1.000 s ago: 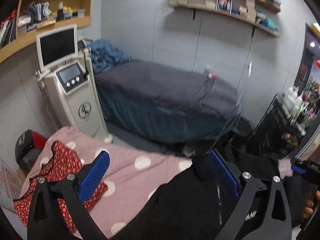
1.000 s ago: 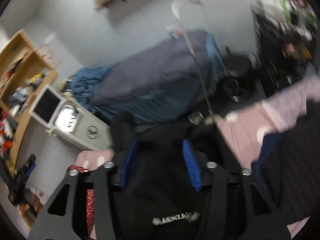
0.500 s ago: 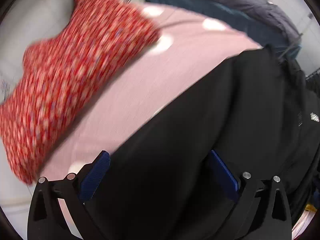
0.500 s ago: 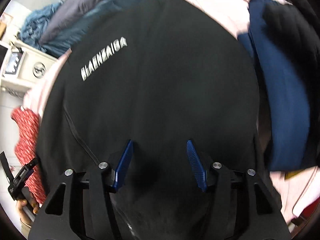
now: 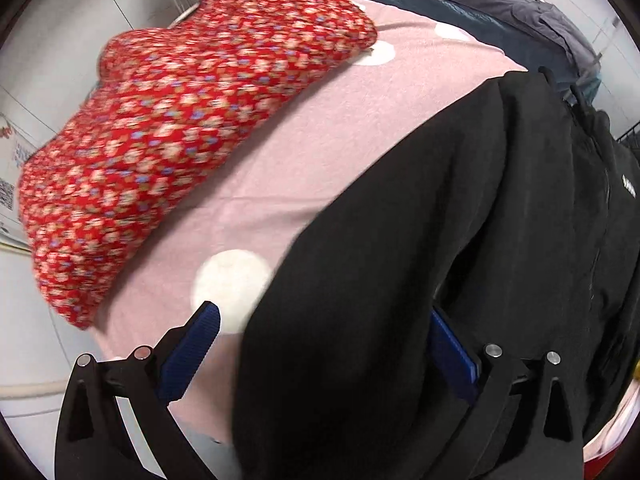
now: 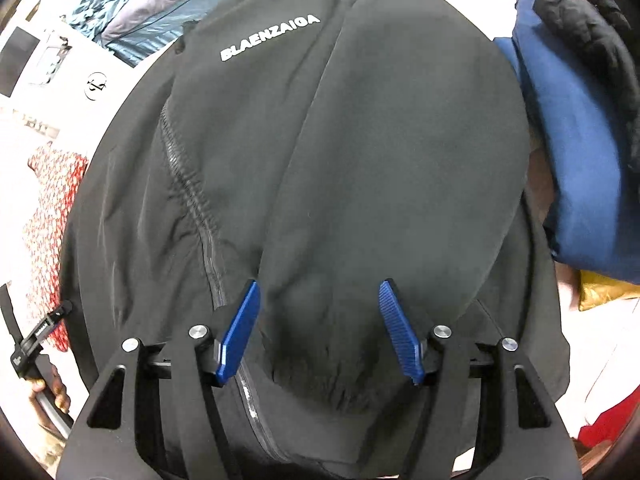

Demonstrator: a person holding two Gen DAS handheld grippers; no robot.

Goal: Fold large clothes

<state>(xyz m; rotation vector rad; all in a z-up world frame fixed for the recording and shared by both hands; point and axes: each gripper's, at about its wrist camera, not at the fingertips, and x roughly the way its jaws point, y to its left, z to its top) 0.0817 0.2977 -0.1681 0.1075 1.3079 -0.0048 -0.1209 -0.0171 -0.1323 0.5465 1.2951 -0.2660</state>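
**Jacket laid out, both grippers open: pick grab points before folding**

Black zip jacket (image 6: 360, 152) lies spread on the pink polka-dot blanket (image 5: 304, 128) covering the bed, zipper (image 6: 192, 200) and white BLAENZAIGA logo (image 6: 270, 38) facing up. It takes up the blanket's right part; in the left wrist view its left edge runs diagonally across the pink.

Left gripper (image 5: 324, 348): jaws wide apart, holding nothing. One finger is over bare blanket, the other over black cloth, so it straddles the jacket's edge. Can't tell whether the fingers touch the fabric.

Right gripper (image 6: 320, 332): jaws wide apart, nothing clamped, over a rounded panel of jacket that overlaps the body right of the zipper. Could be a sleeve or a folded-in side; can't tell which.

My read: the fold proper isn't started, this is the grab step.

How to do it well:
- Left: close on the edge it's straddling and pinch only jacket layers, not blanket.
- Right: grab the matching edge on its side rather than mid-panel, so the crease comes out straight.
- Use the zipper as the fold reference.
- Lift both sides evenly; the fabric looks smooth and may slide.

Neighbours: red floral garment (image 5: 180, 120) on the blanket's left edge, near but apart from the jacket; blue garment (image 6: 568, 160) just beside its right side. Keep the fold clear of both.
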